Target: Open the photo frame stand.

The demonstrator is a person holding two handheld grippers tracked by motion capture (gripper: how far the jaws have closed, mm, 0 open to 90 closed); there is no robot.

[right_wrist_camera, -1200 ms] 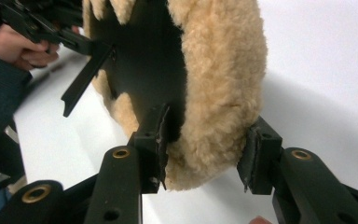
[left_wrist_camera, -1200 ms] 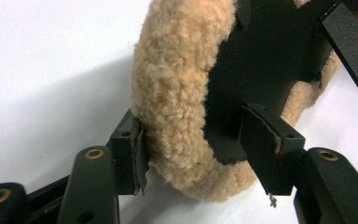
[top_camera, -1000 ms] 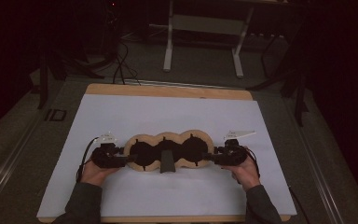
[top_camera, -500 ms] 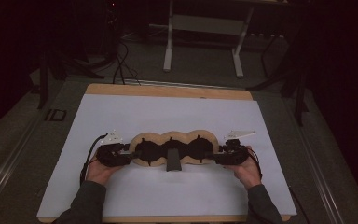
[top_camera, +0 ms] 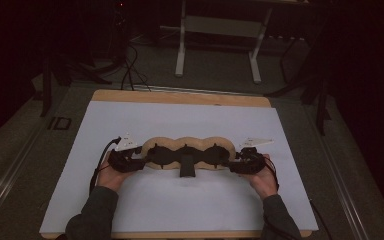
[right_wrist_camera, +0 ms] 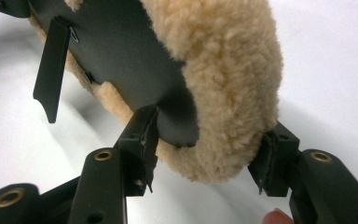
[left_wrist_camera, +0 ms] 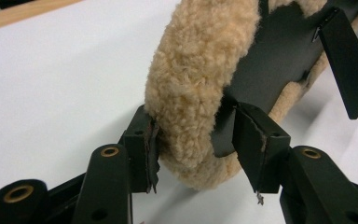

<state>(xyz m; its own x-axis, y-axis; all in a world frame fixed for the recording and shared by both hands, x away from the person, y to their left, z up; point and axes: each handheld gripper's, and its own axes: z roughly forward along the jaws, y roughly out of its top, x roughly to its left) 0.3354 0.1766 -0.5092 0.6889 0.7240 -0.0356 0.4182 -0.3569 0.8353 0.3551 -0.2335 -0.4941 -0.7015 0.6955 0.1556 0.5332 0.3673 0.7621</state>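
— What have you got in your left hand [top_camera: 111,172]?

— My left tongs [top_camera: 139,156], low over the white sheet [top_camera: 190,200] on the tabletop [top_camera: 180,97]. In the left gripper view they are [left_wrist_camera: 200,142] closed on the left end of the pad [left_wrist_camera: 200,84]: one jaw presses into the tan fleece, the other sits against the black backing.

— And the pad itself, where is it?

— Between my two hands, near my side of the tabletop, running left to right. From above the pad [top_camera: 187,147] shows three lobes with a fleece edge and a black face turned toward me. A black strap [top_camera: 186,167] hangs from its middle toward the sheet. Whether the pad touches the sheet I cannot tell; a soft shadow lies just under it.

— And the right side?

— My right hand [top_camera: 262,175] holds the right tongs [top_camera: 233,164] at the pad's right end. In the right gripper view they [right_wrist_camera: 205,149] are clamped on that end [right_wrist_camera: 223,79] the same way: one jaw on the black backing, the other buried in fleece. The strap [right_wrist_camera: 51,70] dangles farther along, and a fingertip [right_wrist_camera: 275,217] shows at the bottom edge.
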